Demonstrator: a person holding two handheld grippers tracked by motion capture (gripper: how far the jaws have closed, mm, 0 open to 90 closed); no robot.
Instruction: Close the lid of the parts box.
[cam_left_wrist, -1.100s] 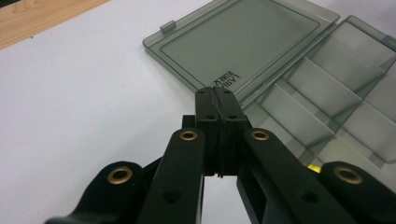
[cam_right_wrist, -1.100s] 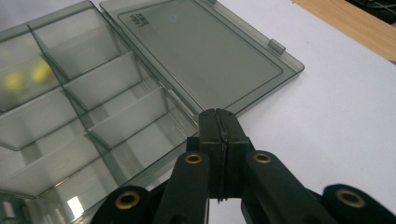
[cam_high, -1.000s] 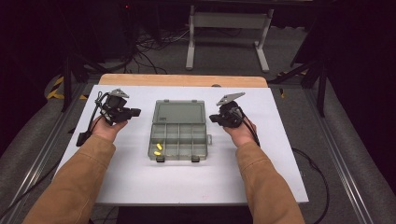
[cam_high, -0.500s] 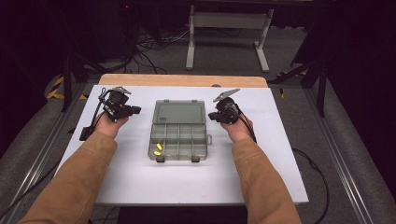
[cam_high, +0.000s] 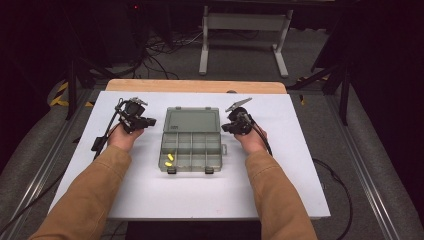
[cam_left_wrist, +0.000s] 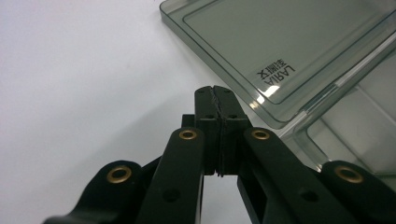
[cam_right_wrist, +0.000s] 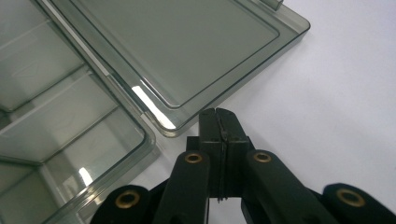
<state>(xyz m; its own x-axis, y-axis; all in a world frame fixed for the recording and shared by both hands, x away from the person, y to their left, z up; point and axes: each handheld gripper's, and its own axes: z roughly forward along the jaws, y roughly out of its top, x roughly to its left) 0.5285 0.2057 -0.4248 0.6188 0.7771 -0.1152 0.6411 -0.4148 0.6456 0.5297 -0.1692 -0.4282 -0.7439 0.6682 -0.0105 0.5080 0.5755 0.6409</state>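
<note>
Both grippers, left (cam_high: 146, 121) and right (cam_high: 225, 127), pressed together, flank the open organizer box (cam_high: 192, 145) (apparently not touching).

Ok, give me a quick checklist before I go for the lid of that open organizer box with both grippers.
1. Left gripper shut, nothing between jaws: ok.
2. Right gripper shut, nothing between jaws: ok.
3. Lid lying open and flat on the table: ok.
4. Each gripper beside a lid corner, not touching: ok.
5. Yellow pieces inside a front compartment of the box: ok.
6. Whether the latches are free: cannot tell.
</note>
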